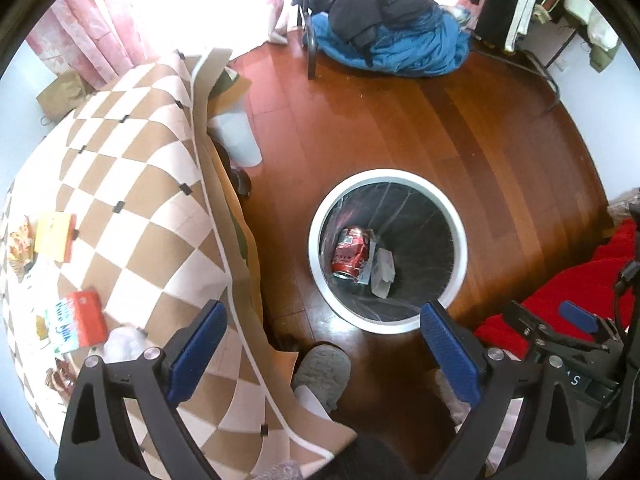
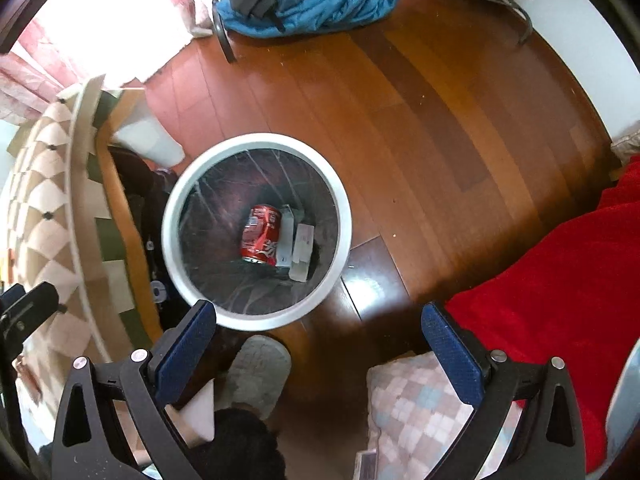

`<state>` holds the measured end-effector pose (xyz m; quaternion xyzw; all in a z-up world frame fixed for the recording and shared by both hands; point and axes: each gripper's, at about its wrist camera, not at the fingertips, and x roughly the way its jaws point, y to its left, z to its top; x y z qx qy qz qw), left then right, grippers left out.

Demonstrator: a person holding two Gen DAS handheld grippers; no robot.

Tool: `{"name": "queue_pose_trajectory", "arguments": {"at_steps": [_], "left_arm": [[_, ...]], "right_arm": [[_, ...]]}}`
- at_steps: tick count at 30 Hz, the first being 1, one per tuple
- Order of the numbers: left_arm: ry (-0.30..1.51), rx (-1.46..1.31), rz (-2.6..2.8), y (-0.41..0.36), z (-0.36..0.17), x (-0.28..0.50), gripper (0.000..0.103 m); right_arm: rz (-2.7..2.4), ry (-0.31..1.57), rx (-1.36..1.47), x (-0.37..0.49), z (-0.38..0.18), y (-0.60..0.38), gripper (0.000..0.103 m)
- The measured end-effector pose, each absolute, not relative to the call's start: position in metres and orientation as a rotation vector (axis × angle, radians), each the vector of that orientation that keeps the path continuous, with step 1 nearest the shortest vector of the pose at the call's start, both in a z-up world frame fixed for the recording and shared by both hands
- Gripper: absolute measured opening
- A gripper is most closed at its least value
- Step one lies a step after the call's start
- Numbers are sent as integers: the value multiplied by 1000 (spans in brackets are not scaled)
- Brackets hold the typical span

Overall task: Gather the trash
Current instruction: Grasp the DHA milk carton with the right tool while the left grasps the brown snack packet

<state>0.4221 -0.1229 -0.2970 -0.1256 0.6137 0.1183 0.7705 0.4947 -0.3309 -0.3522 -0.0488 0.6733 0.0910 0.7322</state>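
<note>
left hand-held gripper (image 1: 324, 354) wide and empty, right hand-held gripper (image 2: 318, 354) likewise, above bin (image 2: 172, 216) containing crushed can (image 2: 261, 234)

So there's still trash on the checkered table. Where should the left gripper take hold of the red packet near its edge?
The red packet lies flat on the checkered tablecloth. The open left gripper should probably come from above, pinching its short width near the bare red end, away from neighbouring wrappers.
</note>
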Motion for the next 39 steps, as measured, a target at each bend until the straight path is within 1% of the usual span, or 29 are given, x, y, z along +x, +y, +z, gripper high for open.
{"name": "queue_pose_trajectory", "arguments": {"at_steps": [9,14,20,23,27,30,33,39], "left_arm": [[1206,-270,242,-125,-230,385,99],[1130,-239,279,-119,-190,364,99],[1007,-242,360,-82,-145,332,99],[972,-257,418,-49,-136,312,99],[966,-265,542,4,-146,280,99],[1007,-292,637,44,-170,256,99],[1065,-346,735,87,-205,225,99],[1171,-446,877,135,-278,173,99]], "right_arm": [[213,1402,-80,467,-282,-340,103],[226,1335,-31,450,-231,-338,103],[302,1236,48,431,-167,-314,103],[373,1202,51,420,-143,-283,103],[493,1217,17,402,-137,-223,103],[573,1256,-37,386,-153,-172,103],[652,1299,-115,375,-179,-121,103],[850,1362,-526,344,-251,6,103]]}}
